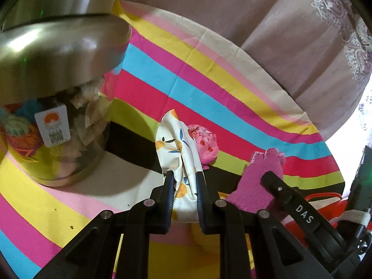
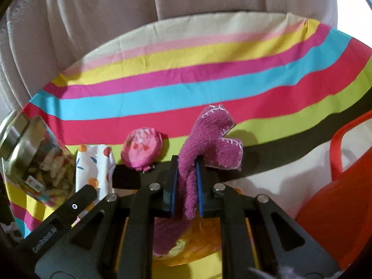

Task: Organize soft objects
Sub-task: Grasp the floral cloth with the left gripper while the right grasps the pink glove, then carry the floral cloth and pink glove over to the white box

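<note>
- We see a striped cloth [image 2: 186,88] covering the surface, pale curtains [image 2: 97,23] behind.
- Beside the glass jar [image 1: 60,116], our left tool [image 1: 184,176] clamps a fruit-print white cloth [image 1: 174,144].
- Further from the jar, our right tool [image 2: 187,162] grips a magenta knitted piece [image 2: 209,139].

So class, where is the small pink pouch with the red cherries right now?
The pink pouch lies on the striped cloth, between the fruit-print fabric on its left and the magenta knitted piece on its right, seen from the right wrist.
</note>
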`<state>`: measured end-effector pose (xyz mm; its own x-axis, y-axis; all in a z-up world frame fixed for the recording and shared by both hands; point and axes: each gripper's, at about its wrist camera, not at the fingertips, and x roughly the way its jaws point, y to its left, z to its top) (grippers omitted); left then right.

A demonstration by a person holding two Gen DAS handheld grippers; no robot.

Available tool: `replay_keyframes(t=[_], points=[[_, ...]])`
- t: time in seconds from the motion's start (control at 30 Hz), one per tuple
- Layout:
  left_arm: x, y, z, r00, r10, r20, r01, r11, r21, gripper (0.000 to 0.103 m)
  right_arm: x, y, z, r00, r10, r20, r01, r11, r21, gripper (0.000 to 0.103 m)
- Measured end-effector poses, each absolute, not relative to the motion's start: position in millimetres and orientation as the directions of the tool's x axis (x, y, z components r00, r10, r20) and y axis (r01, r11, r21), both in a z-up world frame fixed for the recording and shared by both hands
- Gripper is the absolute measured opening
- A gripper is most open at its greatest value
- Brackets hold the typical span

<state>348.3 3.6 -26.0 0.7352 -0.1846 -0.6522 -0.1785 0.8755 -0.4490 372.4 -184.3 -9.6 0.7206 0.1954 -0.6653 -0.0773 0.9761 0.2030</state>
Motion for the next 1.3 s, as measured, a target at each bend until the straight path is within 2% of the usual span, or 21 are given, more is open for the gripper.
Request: replay_keyframes(t=[0.37, 0.9, 1.3], points=[[326.1, 11.3, 1.9, 0.772, -0.169, -0.613, -0.153, 0.886, -0.437, 0.018, 345.1, -170.9, 33.6, 0.763, 0.204, -0.614, -0.142, 0.979, 0.149, 0.017], [254.0, -2.2, 33.3, 0.755, -0.190, -0.627, -0.112, 0.905, -0.410, 0.018, 238.4, -189.9, 46.6, 0.692, 0.238, -0.682, -0.217, 0.969, 0.118, 0.017], [175.9, -73.7, 40.1, 0.697, -0.315, -0.644, 0.050, 0.918, -0.394, 0.018, 165.8, -269.6, 63.0, 0.709, 0.178, -0.683, -0.149, 0.984, 0.101, 0.017]])
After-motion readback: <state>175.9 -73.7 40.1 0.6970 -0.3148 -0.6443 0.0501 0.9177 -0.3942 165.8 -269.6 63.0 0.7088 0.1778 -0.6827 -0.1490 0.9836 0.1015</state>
